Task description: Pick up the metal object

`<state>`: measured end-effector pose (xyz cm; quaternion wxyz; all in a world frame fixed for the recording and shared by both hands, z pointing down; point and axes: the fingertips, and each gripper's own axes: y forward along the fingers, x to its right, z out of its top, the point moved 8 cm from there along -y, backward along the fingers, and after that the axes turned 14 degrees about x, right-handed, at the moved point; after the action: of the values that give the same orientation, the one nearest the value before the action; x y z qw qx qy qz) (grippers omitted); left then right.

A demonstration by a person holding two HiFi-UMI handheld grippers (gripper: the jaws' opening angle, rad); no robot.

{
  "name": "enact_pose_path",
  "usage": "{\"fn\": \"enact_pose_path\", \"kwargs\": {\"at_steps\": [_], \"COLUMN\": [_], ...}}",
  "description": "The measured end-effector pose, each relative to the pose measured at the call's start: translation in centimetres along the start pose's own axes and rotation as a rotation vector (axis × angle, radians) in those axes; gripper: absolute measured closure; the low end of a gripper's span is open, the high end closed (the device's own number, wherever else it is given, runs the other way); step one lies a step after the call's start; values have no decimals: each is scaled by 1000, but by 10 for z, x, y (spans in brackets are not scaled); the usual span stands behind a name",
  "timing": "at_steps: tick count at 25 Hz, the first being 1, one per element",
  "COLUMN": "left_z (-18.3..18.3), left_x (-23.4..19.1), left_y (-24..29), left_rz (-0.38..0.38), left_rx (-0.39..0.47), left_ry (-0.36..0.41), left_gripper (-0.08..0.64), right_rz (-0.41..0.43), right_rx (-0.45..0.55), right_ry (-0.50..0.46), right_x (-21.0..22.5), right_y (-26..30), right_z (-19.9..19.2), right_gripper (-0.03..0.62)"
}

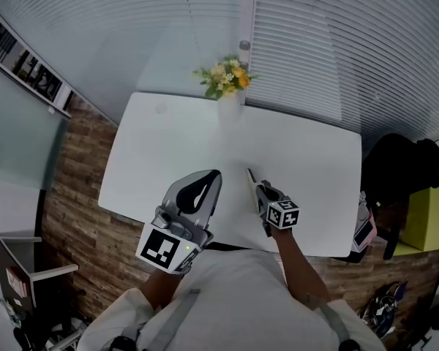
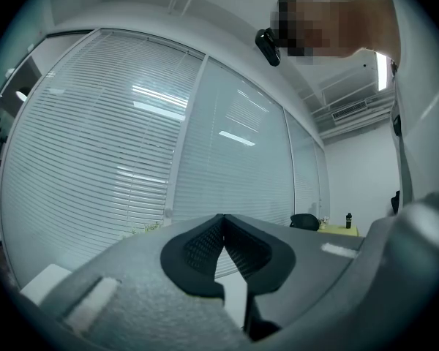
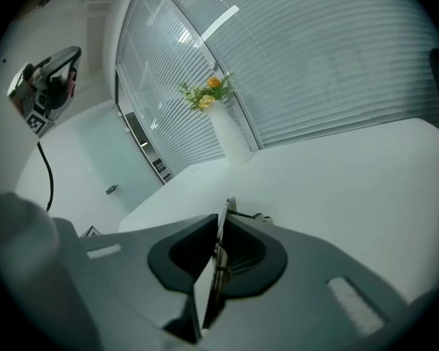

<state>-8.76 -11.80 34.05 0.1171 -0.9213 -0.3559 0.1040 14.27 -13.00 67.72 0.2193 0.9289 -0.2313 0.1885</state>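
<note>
Two grey plastic tools are held above a smooth white desk [image 1: 168, 145]. The right tool [image 3: 221, 224] is pinched tight on a thin, flat, shiny metal strip [image 3: 207, 280]. The strip stands on its edge between the dark pads and pokes out a little past the tips, over the near part of the desk. The left tool [image 2: 223, 219] is closed with nothing in it, and its ribbed black tips touch. A white vase [image 1: 230, 102] of yellow flowers [image 1: 225, 75] stands at the far edge.
</note>
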Motion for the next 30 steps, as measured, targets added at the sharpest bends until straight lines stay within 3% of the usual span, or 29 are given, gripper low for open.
{"fn": "enact_pose_path", "kwargs": {"at_steps": [30], "left_z": [-3], "left_x": [5], "left_y": [7], "left_rz": [-25], "left_rx": [-1], "left_ry": [-11], "left_gripper": [554], "right_rz": [53], "right_rx": [172], "right_ry": [-176], "right_x": [-63], "right_y": [-47], "right_z": [124], "right_gripper": [568]}}
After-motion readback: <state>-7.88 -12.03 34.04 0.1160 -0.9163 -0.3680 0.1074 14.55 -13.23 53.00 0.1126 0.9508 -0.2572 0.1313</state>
